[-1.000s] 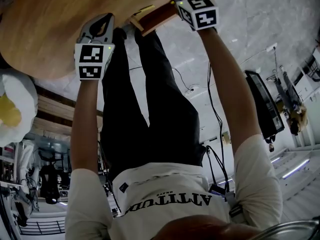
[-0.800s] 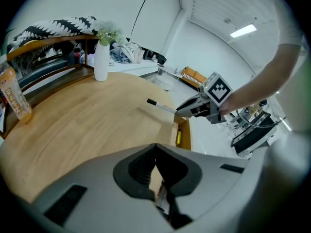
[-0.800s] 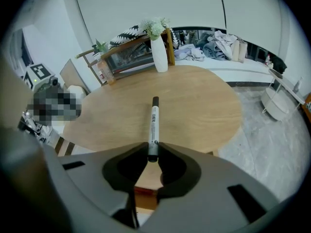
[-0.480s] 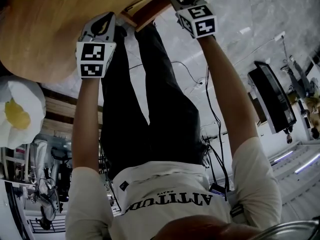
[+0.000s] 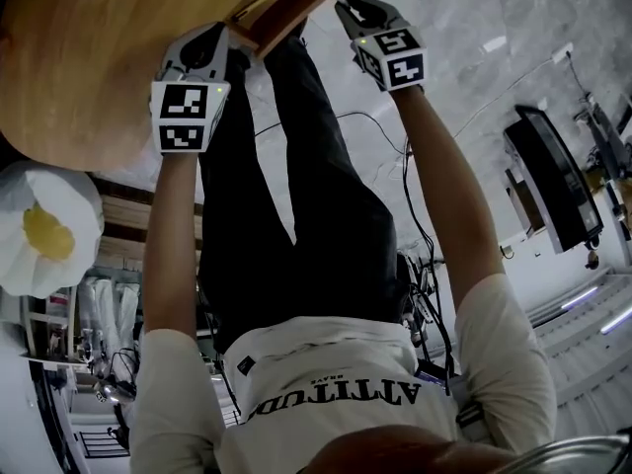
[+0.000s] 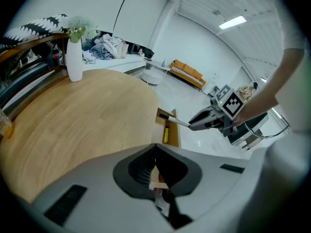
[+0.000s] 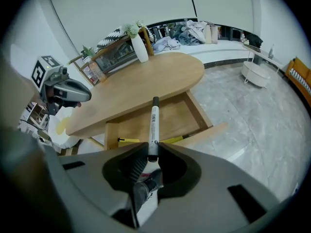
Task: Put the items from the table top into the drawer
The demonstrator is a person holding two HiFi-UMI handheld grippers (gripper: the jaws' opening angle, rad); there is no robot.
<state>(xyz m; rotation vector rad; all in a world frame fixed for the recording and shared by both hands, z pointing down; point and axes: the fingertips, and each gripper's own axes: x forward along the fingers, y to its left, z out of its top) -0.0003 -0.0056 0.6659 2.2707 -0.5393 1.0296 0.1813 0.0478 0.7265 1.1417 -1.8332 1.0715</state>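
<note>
**Marker held over the open drawer**

My right arm is stretched forward, and my right gripper (image 7: 150, 155) tilts steeply down. Its jaws are clamped on the butt end of a white marker (image 7: 154, 123), whose black cap points out over the open wooden drawer (image 7: 177, 115). A yellow tool (image 7: 173, 140) lies in that drawer. My left arm reaches alongside. My left gripper (image 6: 156, 171) hangs over the edge of the oval table (image 6: 87, 115), jaws pressed together and empty.
</note>
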